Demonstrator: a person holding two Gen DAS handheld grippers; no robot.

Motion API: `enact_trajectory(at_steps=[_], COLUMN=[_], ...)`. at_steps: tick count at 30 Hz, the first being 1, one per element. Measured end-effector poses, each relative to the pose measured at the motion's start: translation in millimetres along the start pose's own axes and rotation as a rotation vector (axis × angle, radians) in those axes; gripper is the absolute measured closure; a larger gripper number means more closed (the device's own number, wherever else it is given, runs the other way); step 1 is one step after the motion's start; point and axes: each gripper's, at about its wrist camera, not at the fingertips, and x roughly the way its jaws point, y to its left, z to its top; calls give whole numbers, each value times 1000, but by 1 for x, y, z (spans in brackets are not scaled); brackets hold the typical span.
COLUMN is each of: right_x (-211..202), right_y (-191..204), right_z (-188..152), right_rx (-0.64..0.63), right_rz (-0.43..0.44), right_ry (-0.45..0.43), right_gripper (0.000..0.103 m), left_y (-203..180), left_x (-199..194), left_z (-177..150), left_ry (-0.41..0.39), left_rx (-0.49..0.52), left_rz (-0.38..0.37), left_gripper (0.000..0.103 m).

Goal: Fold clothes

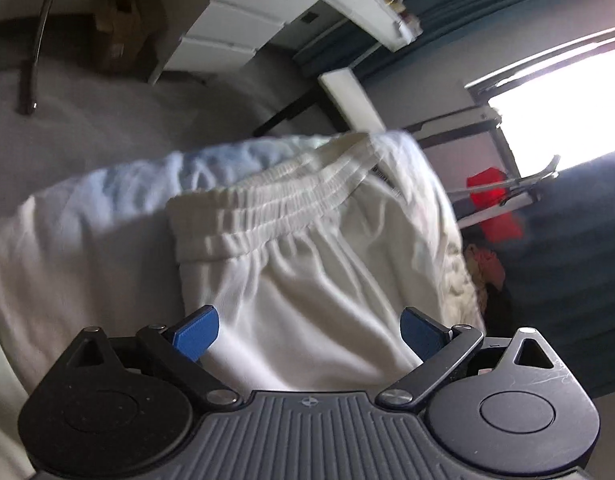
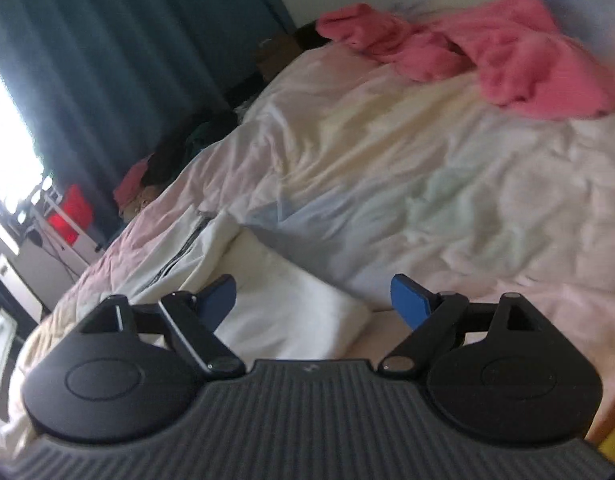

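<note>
White shorts (image 1: 291, 264) with a gathered elastic waistband (image 1: 275, 200) lie on the bed in the left wrist view, waistband away from me. My left gripper (image 1: 309, 330) is open, its blue fingers (image 1: 197, 332) spread just above the lower part of the shorts, not gripping. In the right wrist view a white folded piece of cloth (image 2: 295, 312) lies on the bed between the spread fingers of my right gripper (image 2: 313, 302), which is open and holds nothing. A crumpled pink garment (image 2: 507, 60) lies at the far side of the bed.
The bed is covered with a rumpled pale duvet (image 2: 427, 168). Dark teal curtains (image 2: 107, 60) and a bright window (image 1: 559, 120) are beyond it. A red object (image 1: 495, 204) sits on a rack by the window. White drawers (image 1: 235, 28) stand past the bed.
</note>
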Motion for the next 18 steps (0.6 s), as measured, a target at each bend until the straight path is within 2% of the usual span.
enact_trajectory(at_steps=[2, 5, 6, 8, 10, 12, 15, 16, 17, 18], right_x=[8, 25, 31, 43, 55, 62, 68, 70, 73, 76], right_y=[-11, -15, -15, -17, -18, -16, -20, -24, -28, -31], right_z=[-5, -19, -23, -33, -43, -45, -42, -41, -41, -41], right_rx=[82, 172, 199, 254, 309, 324, 324, 333, 351, 372], right_rz=[22, 67, 83, 114, 145, 167, 54, 10, -20, -27], right_ry=[70, 140, 161, 204, 247, 238, 120, 86, 69, 71], right_gripper=[17, 17, 17, 24, 25, 30, 50, 62, 72, 75], left_y=[2, 1, 2, 6, 12, 20, 28, 29, 30, 31], left_x=[10, 13, 12, 9, 3, -3, -5, -9, -13, -17], left_z=[-3, -8, -9, -11, -11, -9, -14, -17, -21, -24], left_ry=[33, 34, 35, 36, 33, 28, 41, 44, 47, 49], left_rx=[-4, -3, -19, -51, -71, -65, -54, -60, -67, -67], left_rz=[15, -15, -5, 16, 6, -29, -68, -78, -87, -85], left_gripper=[6, 6, 10, 24, 23, 20, 23, 22, 17, 13])
